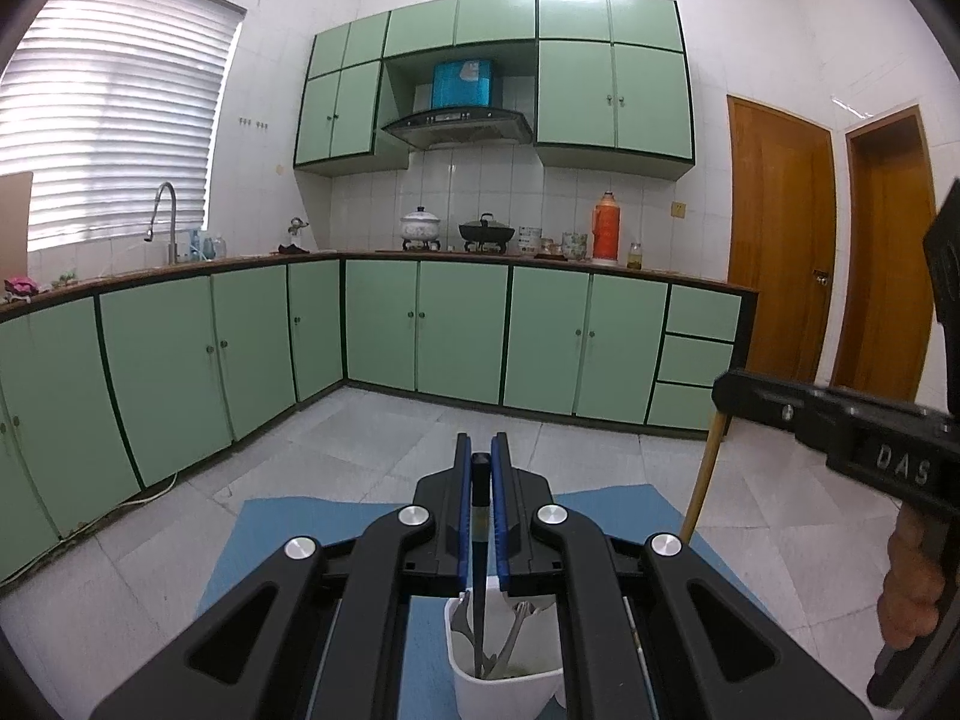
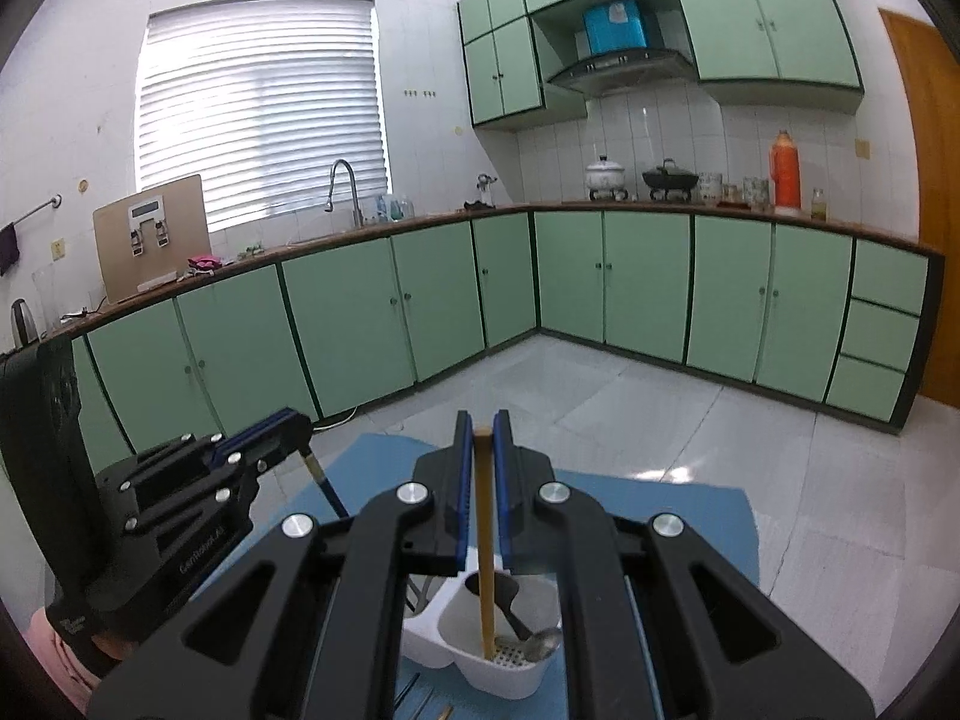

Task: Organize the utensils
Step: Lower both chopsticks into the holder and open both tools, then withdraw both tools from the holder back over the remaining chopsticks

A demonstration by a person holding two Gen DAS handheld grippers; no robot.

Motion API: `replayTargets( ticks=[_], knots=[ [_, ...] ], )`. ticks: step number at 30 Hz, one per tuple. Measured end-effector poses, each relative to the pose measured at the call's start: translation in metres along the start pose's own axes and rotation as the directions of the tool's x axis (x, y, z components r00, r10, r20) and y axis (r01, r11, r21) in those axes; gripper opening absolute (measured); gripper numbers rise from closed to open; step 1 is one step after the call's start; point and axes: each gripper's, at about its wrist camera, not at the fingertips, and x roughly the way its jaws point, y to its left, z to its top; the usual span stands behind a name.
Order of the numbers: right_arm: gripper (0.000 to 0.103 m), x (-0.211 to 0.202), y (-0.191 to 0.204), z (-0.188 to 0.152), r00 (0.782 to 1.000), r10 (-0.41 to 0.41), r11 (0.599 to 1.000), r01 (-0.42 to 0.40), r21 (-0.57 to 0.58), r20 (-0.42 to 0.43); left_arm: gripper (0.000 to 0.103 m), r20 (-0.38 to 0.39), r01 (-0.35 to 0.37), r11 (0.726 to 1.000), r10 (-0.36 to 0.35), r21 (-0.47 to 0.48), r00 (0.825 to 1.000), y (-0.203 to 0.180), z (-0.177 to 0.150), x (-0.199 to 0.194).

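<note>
My left gripper [image 1: 480, 455] is shut on the black top of a dark chopstick [image 1: 480, 570] that stands upright, its lower end inside a white utensil holder [image 1: 510, 690] with metal cutlery in it. My right gripper [image 2: 482, 431] is shut on a light wooden chopstick [image 2: 485, 546], held upright with its tip on the perforated bottom of the white utensil holder [image 2: 510, 675], next to a metal spoon [image 2: 543, 641]. The right gripper also shows at the right of the left wrist view [image 1: 729, 393], the left gripper at the left of the right wrist view [image 2: 297, 429].
The holder stands on a blue mat [image 2: 672, 516] on a surface above a grey tiled floor [image 1: 372, 438]. Green kitchen cabinets [image 1: 456, 330] line the walls beyond. A few thin utensils [image 2: 414, 690] lie on the mat near the holder.
</note>
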Motion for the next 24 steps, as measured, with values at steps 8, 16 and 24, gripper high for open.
replayTargets(
  ticks=[8, 16, 24],
  knots=[
    [0.006, 0.011, 0.004, -0.022, 1.0, -0.009, 1.0, 0.009, 0.009, -0.024, 0.007, -0.019, -0.008, 1.0, 0.008, 0.006, 1.0, -0.003, -0.008, 0.007],
    [0.007, 0.007, 0.006, -0.025, 1.0, -0.023, 1.0, 0.023, 0.012, -0.012, 0.007, -0.021, -0.017, 1.0, 0.017, 0.009, 1.0, -0.011, -0.006, 0.006],
    [0.025, -0.006, 0.004, -0.019, 0.998, -0.055, 0.998, 0.055, 0.013, 0.016, 0.036, -0.004, -0.015, 1.0, 0.015, 0.001, 1.0, -0.013, -0.002, -0.003]
  ],
)
